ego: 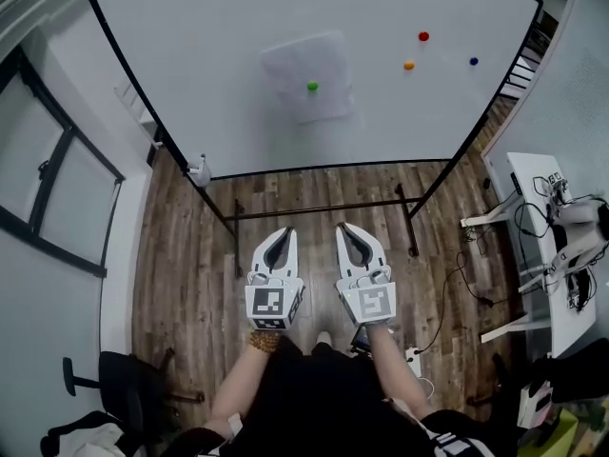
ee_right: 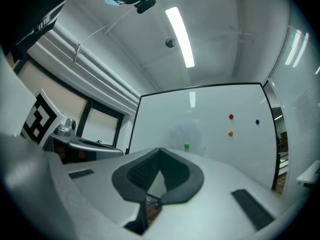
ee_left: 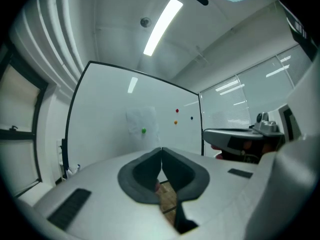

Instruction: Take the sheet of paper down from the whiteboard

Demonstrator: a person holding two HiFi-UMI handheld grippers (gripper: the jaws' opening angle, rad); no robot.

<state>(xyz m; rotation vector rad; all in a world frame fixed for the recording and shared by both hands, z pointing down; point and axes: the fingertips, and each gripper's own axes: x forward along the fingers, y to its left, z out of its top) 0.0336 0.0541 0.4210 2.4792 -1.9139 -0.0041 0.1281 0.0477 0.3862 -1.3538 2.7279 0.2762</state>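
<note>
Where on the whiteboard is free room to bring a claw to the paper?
Bare: the whiteboard from its left edge to the paper, and the strip below the paper. Crowded: to its right, red magnet, orange magnet, blue magnet.

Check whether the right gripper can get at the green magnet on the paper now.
Probably not yet: the right gripper is shut and well short of the whiteboard. Nothing stands between it and the green magnet pinning the sheet of paper.

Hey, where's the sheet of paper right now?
In the head view the sheet of paper hangs near the middle of the whiteboard, pinned by a green magnet, to the left of the orange magnet.
</note>
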